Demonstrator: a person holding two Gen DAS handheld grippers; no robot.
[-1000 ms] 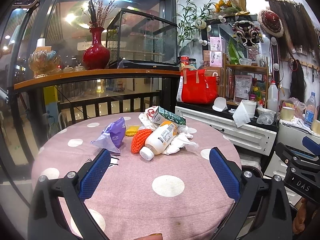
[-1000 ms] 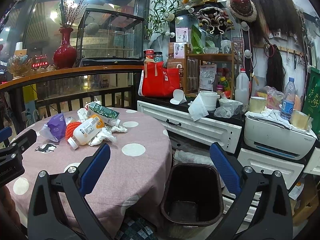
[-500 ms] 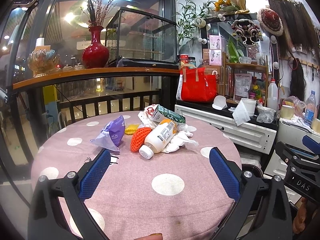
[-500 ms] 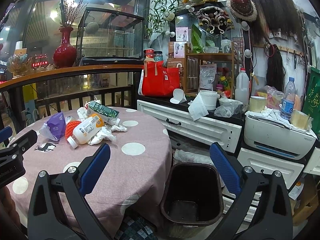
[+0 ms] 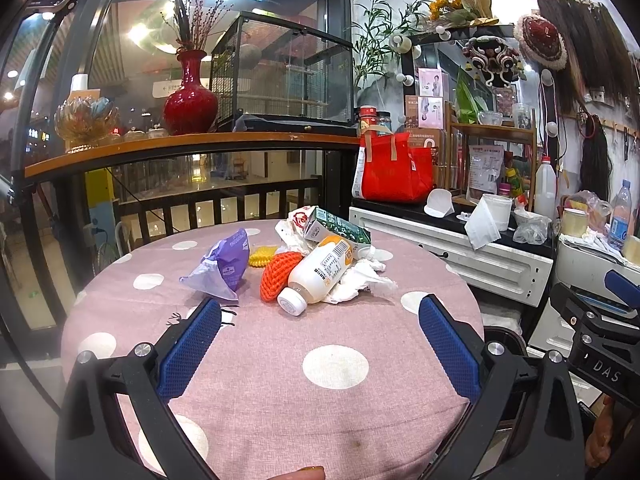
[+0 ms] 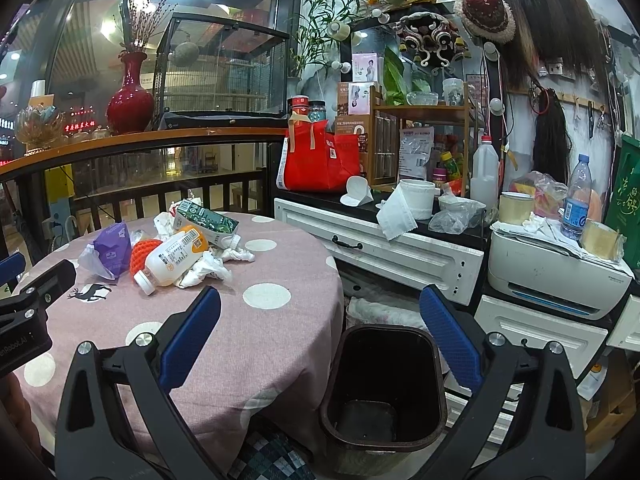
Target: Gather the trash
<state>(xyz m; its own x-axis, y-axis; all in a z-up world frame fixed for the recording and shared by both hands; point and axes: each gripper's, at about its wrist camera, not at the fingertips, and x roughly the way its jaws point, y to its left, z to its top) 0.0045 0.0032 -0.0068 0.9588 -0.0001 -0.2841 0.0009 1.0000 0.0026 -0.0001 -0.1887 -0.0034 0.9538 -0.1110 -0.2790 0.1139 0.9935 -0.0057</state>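
Note:
A pile of trash lies on the round pink polka-dot table (image 5: 280, 380): a white bottle (image 5: 318, 274) on its side, an orange foam net (image 5: 276, 274), a purple wrapper (image 5: 226, 266), a green carton (image 5: 336, 230), a yellow net (image 5: 262, 258) and crumpled white tissues (image 5: 360, 280). My left gripper (image 5: 320, 338) is open and empty, short of the pile. My right gripper (image 6: 320, 330) is open and empty, above a dark empty trash bin (image 6: 384, 388) beside the table. The pile also shows in the right wrist view, with the bottle (image 6: 172, 258) in front.
A white cabinet (image 6: 400, 252) with a red bag (image 6: 320, 160), cups and bottles stands right of the table. A white printer (image 6: 556, 272) sits further right. A railing with a red vase (image 5: 191, 100) runs behind the table.
Both grippers have drifted very slightly; the pile, the bin and both open grippers look the same.

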